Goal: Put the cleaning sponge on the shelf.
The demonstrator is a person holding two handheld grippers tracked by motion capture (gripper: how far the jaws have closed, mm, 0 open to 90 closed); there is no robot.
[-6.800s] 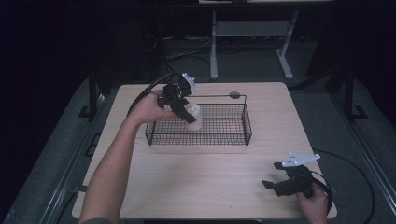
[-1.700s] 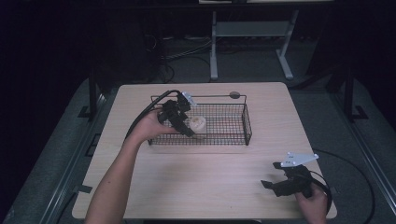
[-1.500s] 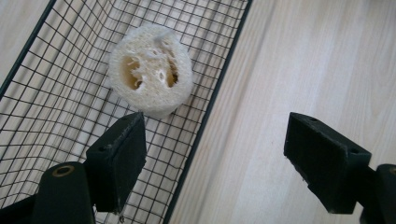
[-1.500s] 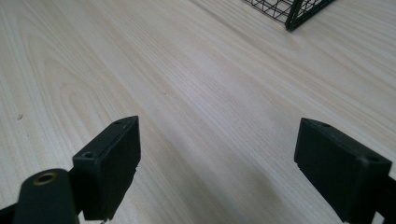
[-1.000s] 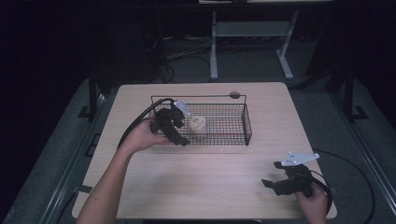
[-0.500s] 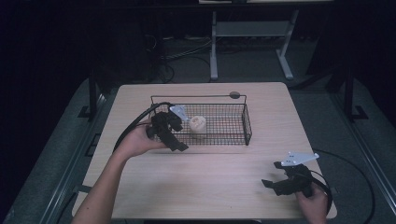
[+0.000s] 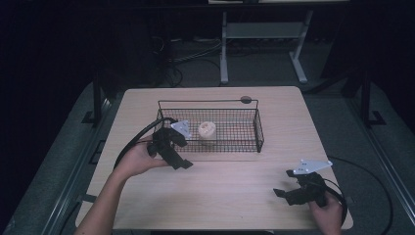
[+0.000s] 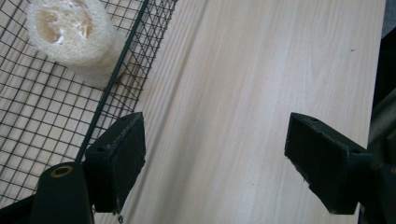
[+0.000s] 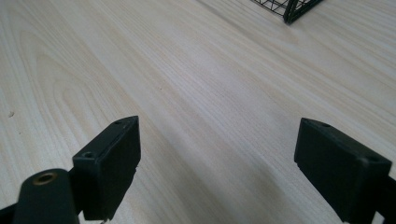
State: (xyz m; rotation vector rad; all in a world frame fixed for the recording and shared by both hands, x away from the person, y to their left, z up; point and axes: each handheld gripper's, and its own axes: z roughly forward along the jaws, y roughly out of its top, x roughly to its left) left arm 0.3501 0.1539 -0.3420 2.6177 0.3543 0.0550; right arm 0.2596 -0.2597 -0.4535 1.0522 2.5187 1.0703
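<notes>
Loofah, a short pale cream cylinder of spongy fibre (image 7: pixel 207 129), lies on its side inside the black wire-mesh basket (image 7: pixel 244 147), towards the basket's left half and resting on the mesh floor. In the left gripper view the same loofah piece (image 8: pixel 74 39) shows its porous round end and sits close against the basket's near wall (image 8: pixel 42 135).

That basket stands on the far half of the light wooden table (image 7: pixel 220 196), with a small dark round disc (image 7: pixel 245 99) on the tabletop just beyond its far right corner.

At the basket's front left corner the person's left hand (image 7: pixel 134 159) holds the left black two-jaw gripper (image 7: pixel 181 164), its cable looping away to the left. Its jaws stand wide apart with nothing between them; in its own view, the left gripper (image 8: pixel 212 163) has one jaw over the basket's edge and the other over bare wood.

Well apart, near the table's front right corner, the right hand (image 7: pixel 328 213) holds the right black gripper (image 7: pixel 283 195), grey plate on top. From its own camera, the right gripper (image 9: pixel 217 168) is likewise spread wide and empty over bare tabletop, a corner of the basket (image 9: pixel 292 9) far ahead.
</notes>
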